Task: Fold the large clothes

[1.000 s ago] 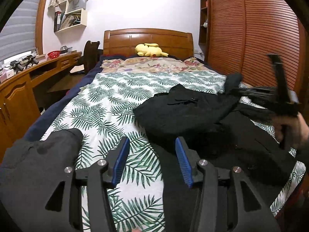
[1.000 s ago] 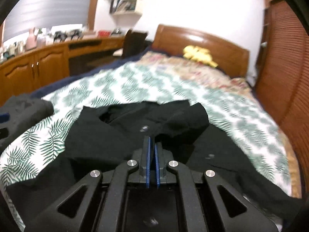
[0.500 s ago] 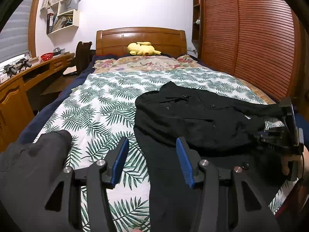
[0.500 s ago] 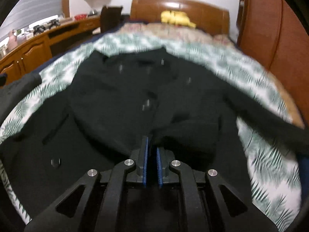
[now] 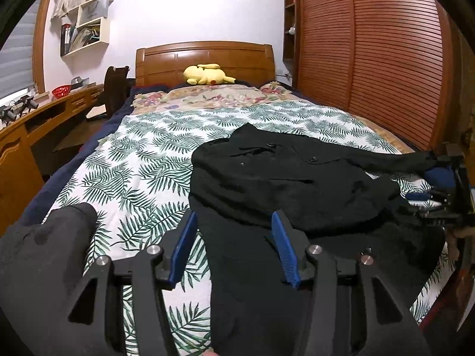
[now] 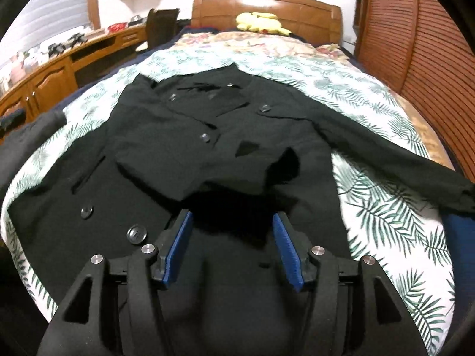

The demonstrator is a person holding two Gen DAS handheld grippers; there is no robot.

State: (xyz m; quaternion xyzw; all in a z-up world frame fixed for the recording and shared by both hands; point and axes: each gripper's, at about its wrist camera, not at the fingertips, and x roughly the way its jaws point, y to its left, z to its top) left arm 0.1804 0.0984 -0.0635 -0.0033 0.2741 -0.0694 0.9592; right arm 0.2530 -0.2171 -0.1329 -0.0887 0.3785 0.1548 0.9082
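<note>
Right gripper: jaws opening, blue pads apart above the black coat, nothing pinched between them.
Left gripper: half spread, empty, over the coat's lower edge.
Coat: flat on the leaf-print bedspread, frame centre; one sleeve stretches right.
Around: grey garment lower left; yellow plush by the headboard.
Only left view: right gripper at the right edge.
Change: a second ago the right pads were closed on fabric.

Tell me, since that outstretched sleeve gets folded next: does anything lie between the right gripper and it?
Nothing visible does. The right gripper, jaws opening and empty, hovers over the black buttoned coat; its outstretched sleeve lies unobstructed on the leaf-print bedspread.
</note>
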